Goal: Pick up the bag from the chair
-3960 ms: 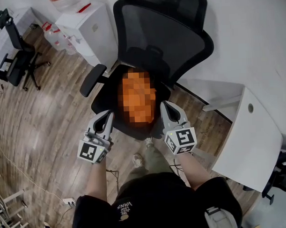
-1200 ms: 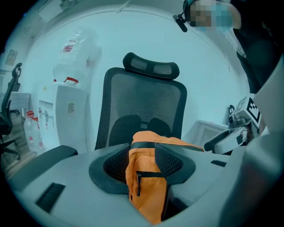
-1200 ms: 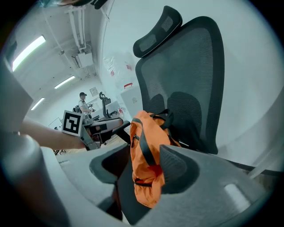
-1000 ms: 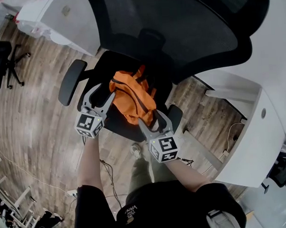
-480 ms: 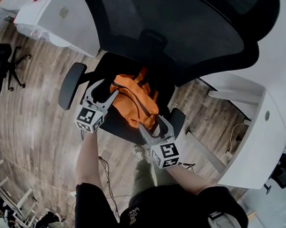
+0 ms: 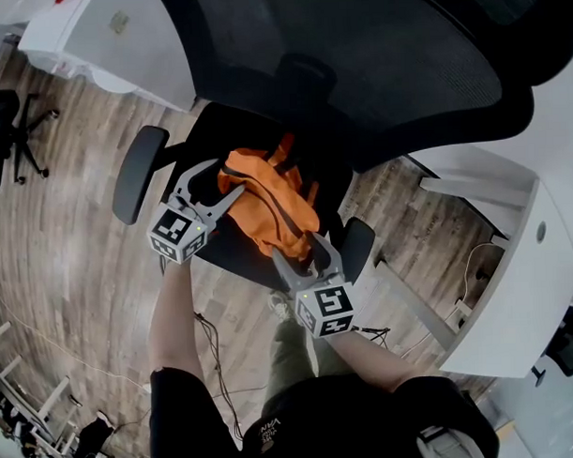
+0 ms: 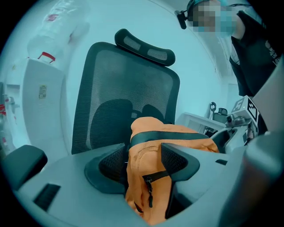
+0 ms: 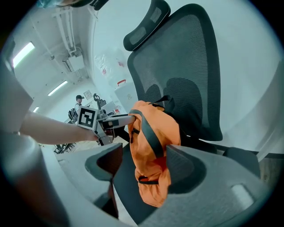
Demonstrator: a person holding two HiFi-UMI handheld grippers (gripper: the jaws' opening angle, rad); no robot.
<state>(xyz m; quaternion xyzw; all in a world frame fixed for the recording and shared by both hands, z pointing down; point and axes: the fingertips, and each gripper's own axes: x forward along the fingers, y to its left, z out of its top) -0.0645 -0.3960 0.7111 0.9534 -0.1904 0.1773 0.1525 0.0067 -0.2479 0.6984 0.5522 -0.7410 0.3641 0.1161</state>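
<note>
While bag (image 6: 265, 203) rests on chair (image 6: 356, 66), wood floor (image 6: 72, 268)

Grey left tongs (image 6: 224, 177), right tongs (image 6: 303, 248); black-white marker cubes (image 6: 177, 235); black shirt (image 6: 349, 420).

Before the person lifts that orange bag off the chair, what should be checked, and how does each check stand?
1. Bag within reach: ok. The orange bag lies on the chair seat.
2. Left hand-held gripper in place: ok. Its jaws stand wide and have just been opening, with bag fabric between them.
3. Right hand-held gripper in place: ok. Its jaws are apart around the bag's near end.
4. Firm grip: not ok. Neither pair of jaws clamps the bag yet.
5. Straps free of the chair: cannot tell.
</note>
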